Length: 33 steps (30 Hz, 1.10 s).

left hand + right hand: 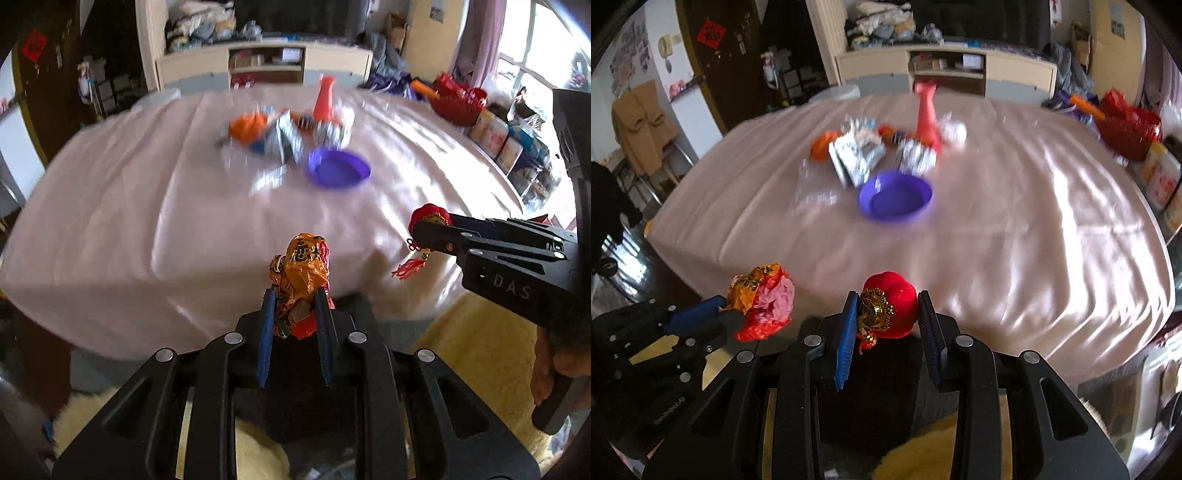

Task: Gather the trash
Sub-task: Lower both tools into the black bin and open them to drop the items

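My left gripper [295,295] is shut on a crumpled orange and red wrapper [303,269], held off the near edge of the table; it also shows in the right wrist view [761,301]. My right gripper [888,299] is shut on a small red lantern ornament [890,308] with gold trim and a tassel; it also shows in the left wrist view [430,218]. More trash lies on the pink tablecloth [997,240]: silver foil wrappers [855,155], an orange crumpled piece [822,147] and clear plastic [812,192].
A purple bowl [895,199] sits mid-table in front of the trash pile. An orange-red cone-shaped bottle [927,114] stands behind it. A red basket [1126,127] and boxes [1160,177] stand at the right. A low cabinet [945,70] stands behind the table.
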Each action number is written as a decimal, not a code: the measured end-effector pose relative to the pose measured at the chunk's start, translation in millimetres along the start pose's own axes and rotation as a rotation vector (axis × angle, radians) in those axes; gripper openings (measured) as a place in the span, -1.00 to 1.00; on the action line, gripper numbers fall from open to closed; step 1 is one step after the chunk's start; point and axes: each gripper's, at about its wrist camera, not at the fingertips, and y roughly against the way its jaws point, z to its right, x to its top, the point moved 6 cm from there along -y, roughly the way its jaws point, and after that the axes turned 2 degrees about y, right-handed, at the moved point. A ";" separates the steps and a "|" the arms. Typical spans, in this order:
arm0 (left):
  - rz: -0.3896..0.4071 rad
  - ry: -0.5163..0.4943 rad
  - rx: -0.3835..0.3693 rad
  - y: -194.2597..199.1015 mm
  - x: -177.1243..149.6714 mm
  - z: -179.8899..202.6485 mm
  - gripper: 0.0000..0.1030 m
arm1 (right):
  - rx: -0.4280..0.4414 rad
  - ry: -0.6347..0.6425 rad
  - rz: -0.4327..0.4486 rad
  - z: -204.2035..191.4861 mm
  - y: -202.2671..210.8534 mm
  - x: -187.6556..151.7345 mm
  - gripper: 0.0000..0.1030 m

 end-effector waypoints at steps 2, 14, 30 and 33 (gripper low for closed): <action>-0.034 0.004 -0.004 -8.0 -11.4 0.7 -0.62 | 0.005 -0.008 -0.033 -1.6 -9.5 -11.9 -0.35; -0.183 0.052 -0.048 -45.7 -45.0 -2.1 -0.53 | 0.030 -0.020 -0.178 -15.0 -47.7 -47.4 -0.34; -0.093 0.079 0.021 -26.8 -19.6 -22.2 0.08 | 0.016 -0.040 -0.122 -6.5 -36.8 -21.4 0.45; -0.061 0.080 0.042 -21.8 -7.0 -28.1 0.20 | -0.023 -0.052 -0.064 4.4 -28.2 -1.6 0.60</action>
